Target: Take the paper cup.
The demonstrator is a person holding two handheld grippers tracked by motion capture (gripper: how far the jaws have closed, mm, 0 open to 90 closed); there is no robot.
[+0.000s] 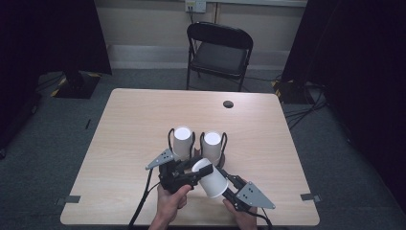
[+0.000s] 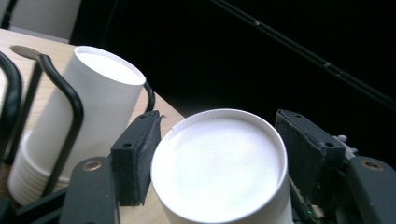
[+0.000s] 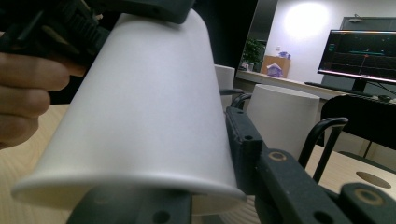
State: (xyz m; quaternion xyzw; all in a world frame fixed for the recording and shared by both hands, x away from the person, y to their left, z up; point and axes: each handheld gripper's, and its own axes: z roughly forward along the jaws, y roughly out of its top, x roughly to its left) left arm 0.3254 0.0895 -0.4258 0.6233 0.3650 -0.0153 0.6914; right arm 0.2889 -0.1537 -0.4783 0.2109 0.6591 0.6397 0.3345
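Table (image 1: 134, 124) seen from above, with two stacks of white paper cups held upside down in black wire racks near its middle: a left stack (image 1: 182, 140) and a right stack (image 1: 211, 143). Nearer the front edge, a single white cup (image 1: 210, 178) lies tilted between both tongs. The left tongs (image 1: 194, 175) close on its narrow closed end; the right tongs (image 1: 225, 188) pinch its wall near the wide rim. A folding chair (image 1: 219, 52) stands beyond the far edge.
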